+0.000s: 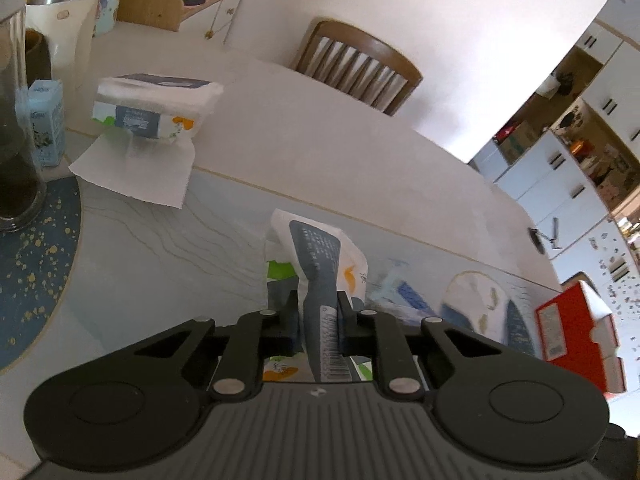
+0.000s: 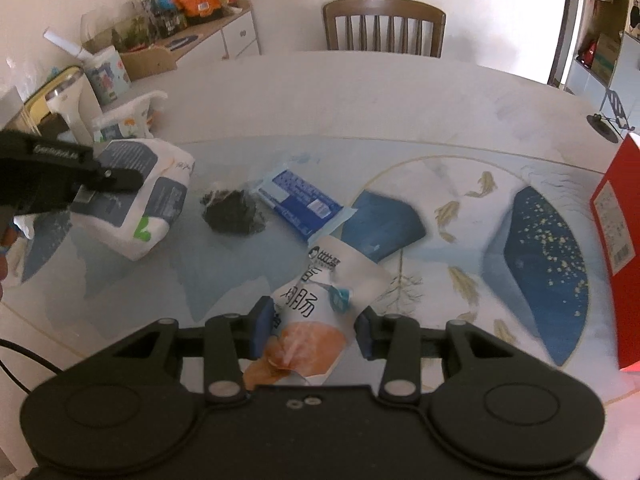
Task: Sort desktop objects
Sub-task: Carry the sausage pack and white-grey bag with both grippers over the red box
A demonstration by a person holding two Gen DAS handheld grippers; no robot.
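Observation:
My left gripper (image 1: 318, 300) is shut on a soft tissue pack (image 1: 316, 248), white with a grey-blue label and green and orange marks, squeezed narrow between the fingers. In the right wrist view the same tissue pack (image 2: 148, 208) hangs off the tabletop at the left, under the left gripper (image 2: 116, 176). My right gripper (image 2: 312, 320) holds a white snack pouch (image 2: 320, 280) with black lettering and an orange picture between its blue pads. A blue packet (image 2: 300, 200) and a black crumpled clump (image 2: 232, 212) lie on the table beyond it.
A second tissue pack (image 1: 152, 108) rests on a paper napkin (image 1: 136, 172) at the far left, near a small blue pack (image 1: 44, 120), a glass jar (image 1: 12, 120) and a steel-rimmed tumbler (image 1: 64, 28). A red box (image 2: 620, 240) stands at the right edge. A wooden chair (image 2: 384, 28) is behind the table.

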